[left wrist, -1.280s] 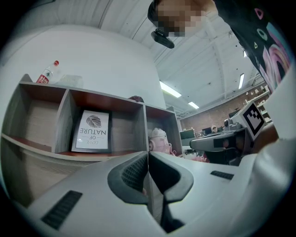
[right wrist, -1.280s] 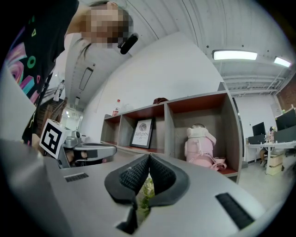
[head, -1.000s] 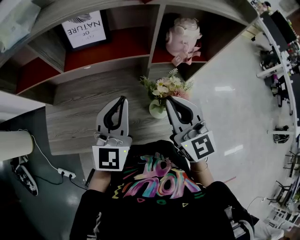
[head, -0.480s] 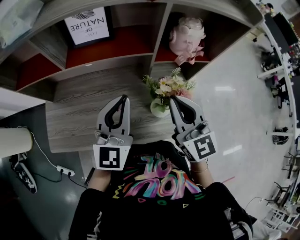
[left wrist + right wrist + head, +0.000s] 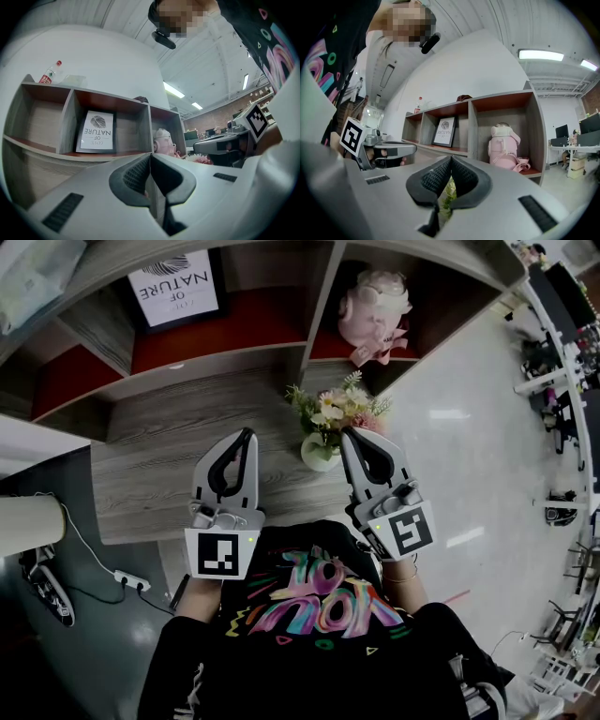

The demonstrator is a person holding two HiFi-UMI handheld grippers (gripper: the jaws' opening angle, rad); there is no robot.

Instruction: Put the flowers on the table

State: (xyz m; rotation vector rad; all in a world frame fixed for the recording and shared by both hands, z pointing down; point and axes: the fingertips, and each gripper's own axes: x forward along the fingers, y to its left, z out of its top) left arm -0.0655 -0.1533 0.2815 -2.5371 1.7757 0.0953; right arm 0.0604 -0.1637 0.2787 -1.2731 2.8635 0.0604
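Note:
A small bouquet of white, pink and green flowers [image 5: 336, 411] stands in a round white vase [image 5: 317, 455] on the grey wooden table [image 5: 159, 465]. Nothing holds it. My right gripper [image 5: 347, 431] is shut and empty, its tip just right of the vase. My left gripper [image 5: 247, 434] is shut and empty too, a short way left of the vase. In the right gripper view the jaws [image 5: 450, 159] meet, and green stems [image 5: 448, 191] show through the gap below them. In the left gripper view the tips [image 5: 150, 156] are pressed together.
Behind the table a shelf unit holds a framed "of nature" print [image 5: 174, 287] and a pink bottle with a strap [image 5: 375, 311]. A plastic bottle [image 5: 48, 75] stands on top of the shelf. A power strip [image 5: 131, 585] lies on the floor at left.
My right gripper has drifted slightly right, away from the vase. The flowers and my left gripper have stayed where they were.

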